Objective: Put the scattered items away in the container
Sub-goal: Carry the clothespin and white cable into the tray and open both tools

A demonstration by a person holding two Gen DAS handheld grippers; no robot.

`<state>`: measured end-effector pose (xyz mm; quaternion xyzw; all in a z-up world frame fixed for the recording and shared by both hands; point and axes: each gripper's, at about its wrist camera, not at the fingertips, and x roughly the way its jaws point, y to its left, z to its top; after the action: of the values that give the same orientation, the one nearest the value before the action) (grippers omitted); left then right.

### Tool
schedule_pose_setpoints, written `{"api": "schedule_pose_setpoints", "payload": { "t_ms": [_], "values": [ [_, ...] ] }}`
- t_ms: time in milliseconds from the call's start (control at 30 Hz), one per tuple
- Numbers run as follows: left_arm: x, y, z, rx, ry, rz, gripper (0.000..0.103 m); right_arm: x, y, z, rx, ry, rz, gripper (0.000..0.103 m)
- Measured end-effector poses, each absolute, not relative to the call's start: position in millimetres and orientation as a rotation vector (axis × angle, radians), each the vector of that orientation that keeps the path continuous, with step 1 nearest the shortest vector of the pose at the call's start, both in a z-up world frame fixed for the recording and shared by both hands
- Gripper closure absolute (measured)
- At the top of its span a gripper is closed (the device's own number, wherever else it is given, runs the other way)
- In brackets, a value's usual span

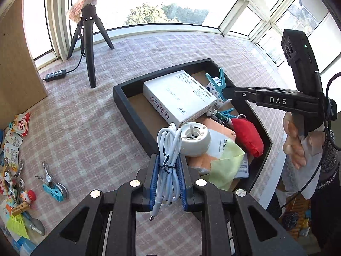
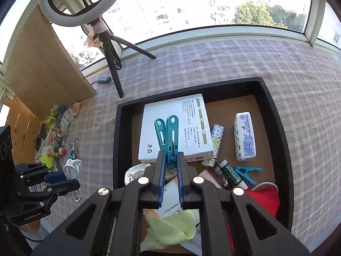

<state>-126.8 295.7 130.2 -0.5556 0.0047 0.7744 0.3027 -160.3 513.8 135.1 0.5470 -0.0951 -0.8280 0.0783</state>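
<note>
The left tool (image 1: 168,168) is pinching a white cable (image 1: 167,149) just beside the black tray (image 1: 127,104), and the right tool (image 2: 170,166) is pinching a teal clip (image 2: 167,136) over it. Both are carrying; next each should be letting go inside. More bits (image 1: 15,149) are lying on the counter.

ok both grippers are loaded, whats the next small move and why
Probably lower the right gripper and open it: its teal clothespin already hangs over the black tray, above the white box. The left gripper, holding the white cable, is only at the tray's edge.
</note>
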Motion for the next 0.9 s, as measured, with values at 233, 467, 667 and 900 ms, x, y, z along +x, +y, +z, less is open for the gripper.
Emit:
{"api": "schedule_pose_setpoints", "payload": {
  "t_ms": [233,467,667,900],
  "values": [
    [-94.7,348.4,129.5,-1.446,0.045,1.948,0.086,-131.2,576.9,127.2,1.703,-0.369,-2.568,0.093],
    [-76.4,373.5,130.3,-1.431,0.1,1.954,0.053,-118.6,590.3,125.7,1.697,-0.383,-2.608,0.081],
    [-71.1,365.2,139.0,-1.385,0.144,2.031,0.053,-116.2,581.5,130.0,1.65,-0.386,-2.615,0.07],
    [-82.9,319.5,136.6,-1.432,0.05,2.12,0.053,-127.3,543.0,130.4,1.628,-0.3,-2.565,0.069]
  ]
}}
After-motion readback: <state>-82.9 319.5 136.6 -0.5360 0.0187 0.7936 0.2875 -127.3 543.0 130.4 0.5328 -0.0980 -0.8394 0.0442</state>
